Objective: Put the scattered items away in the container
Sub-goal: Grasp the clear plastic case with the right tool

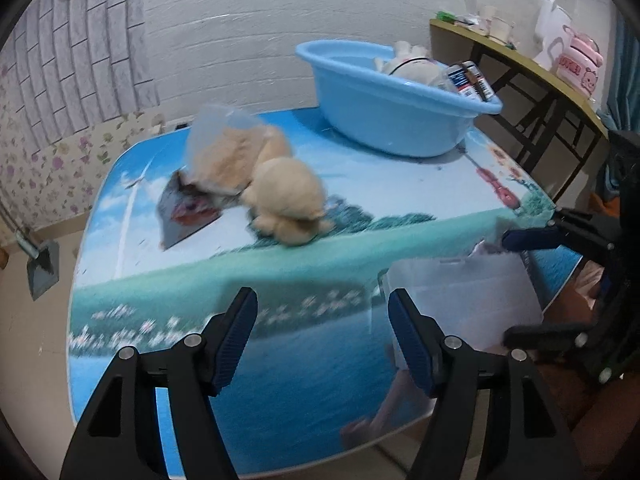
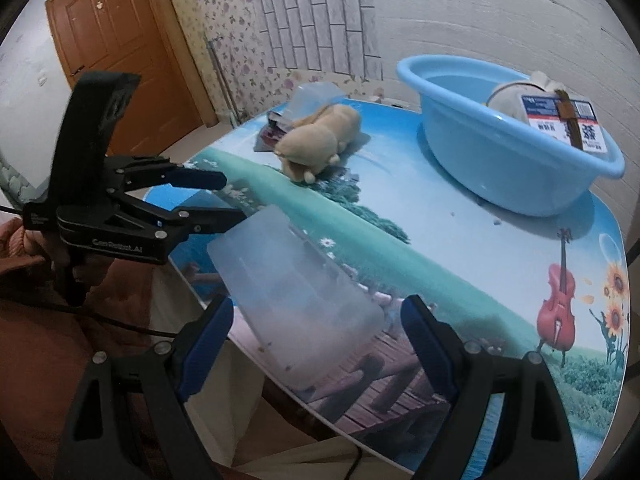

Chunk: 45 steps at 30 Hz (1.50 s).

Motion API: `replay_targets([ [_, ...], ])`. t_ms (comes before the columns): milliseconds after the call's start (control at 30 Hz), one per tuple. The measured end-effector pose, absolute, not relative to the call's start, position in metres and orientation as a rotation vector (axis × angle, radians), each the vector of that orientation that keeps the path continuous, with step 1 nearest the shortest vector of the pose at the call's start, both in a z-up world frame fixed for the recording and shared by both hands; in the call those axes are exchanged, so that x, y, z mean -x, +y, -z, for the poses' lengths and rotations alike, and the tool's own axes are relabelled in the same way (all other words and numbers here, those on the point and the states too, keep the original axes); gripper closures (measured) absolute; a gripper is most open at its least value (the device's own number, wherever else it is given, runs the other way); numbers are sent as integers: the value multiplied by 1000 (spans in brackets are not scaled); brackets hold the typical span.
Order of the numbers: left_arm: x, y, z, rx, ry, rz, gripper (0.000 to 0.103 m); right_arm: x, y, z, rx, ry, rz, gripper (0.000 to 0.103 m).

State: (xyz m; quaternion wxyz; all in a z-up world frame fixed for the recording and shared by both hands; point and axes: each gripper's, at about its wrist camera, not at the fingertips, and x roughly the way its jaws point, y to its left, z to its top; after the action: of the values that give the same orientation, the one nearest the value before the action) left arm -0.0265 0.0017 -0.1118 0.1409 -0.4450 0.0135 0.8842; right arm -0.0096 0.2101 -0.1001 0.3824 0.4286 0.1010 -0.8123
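A blue basin (image 1: 384, 120) (image 2: 500, 164) stands at the table's far side and holds a white soft item (image 1: 412, 66) and a labelled box (image 2: 560, 124). A tan plush toy (image 1: 286, 200) (image 2: 316, 144) lies mid-table beside a clear bag of tan stuff (image 1: 232, 148) and a grey-red packet (image 1: 188, 212). A frosted translucent plastic box (image 2: 296, 296) (image 1: 460, 292) lies at the near table edge. It sits between the jaws of my right gripper (image 2: 318, 308) (image 1: 516, 286), which stand wide, and the pads do not press on it. My left gripper (image 1: 322, 304) (image 2: 232, 196) is open and holds nothing.
The table (image 1: 320, 256) has a printed landscape cover with rounded edges. A side table (image 1: 520, 64) with a pink pot and cups stands at the right. A dustpan (image 1: 40, 268) leans by the floral wall. A wooden door (image 2: 112, 36) is at left, and a rust-coloured sleeve (image 2: 24, 248) is near the left gripper.
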Motion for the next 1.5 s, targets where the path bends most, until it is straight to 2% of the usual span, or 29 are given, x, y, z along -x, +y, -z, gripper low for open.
replay_targets([
  [233, 39, 18, 102, 1224, 45, -2554, 35, 12, 213, 108, -1122, 267, 2082, 16],
  [267, 41, 16, 101, 1225, 37, -2566, 32, 11, 214, 108, -1120, 264, 2082, 18],
  [367, 46, 10, 99, 1229, 5, -2599, 30, 15, 219, 107, -1127, 225, 2085, 29],
  [567, 61, 1, 97, 1225, -5, -2661, 30, 29, 240, 108, -1163, 129, 2187, 38],
  [1033, 101, -43, 69, 1194, -152, -2760, 26, 47, 265, 109, -1214, 46, 2342, 40],
  [1133, 118, -42, 72, 1226, -145, -2717, 24, 47, 263, 111, -1218, 62, 2343, 40],
  [1333, 146, -44, 84, 1291, -263, -2661, 24, 48, 262, 115, -1248, 90, 2333, 40],
  [1500, 154, -46, 98, 1372, -245, -2702, 24, 50, 262, 116, -1254, 94, 2331, 40],
])
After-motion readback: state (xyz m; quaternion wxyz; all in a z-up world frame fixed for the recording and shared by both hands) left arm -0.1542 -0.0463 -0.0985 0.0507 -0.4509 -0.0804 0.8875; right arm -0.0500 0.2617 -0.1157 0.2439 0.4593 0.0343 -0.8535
